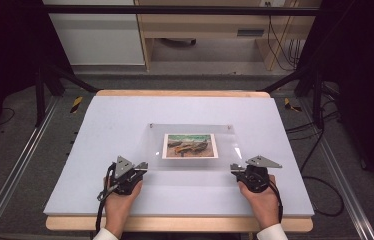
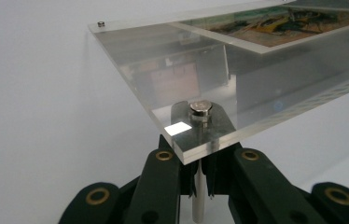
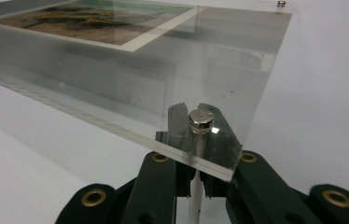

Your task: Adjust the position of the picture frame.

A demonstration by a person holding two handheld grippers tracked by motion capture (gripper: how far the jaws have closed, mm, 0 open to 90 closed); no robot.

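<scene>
A clear frame with a picture inside lay at the centre of the white table. The left gripper sat at the frame's seven o'clock corner, its jaws closed together under the clear edge on a thin metal pin topped by a round metal cap. The right gripper sat at the five o'clock corner, its jaws likewise clamped on that corner's pin beneath its cap. A small stud marked a far corner.

Acrylic frame mid-table; L tongs at near-L corner, R tongs near-R.
</scene>
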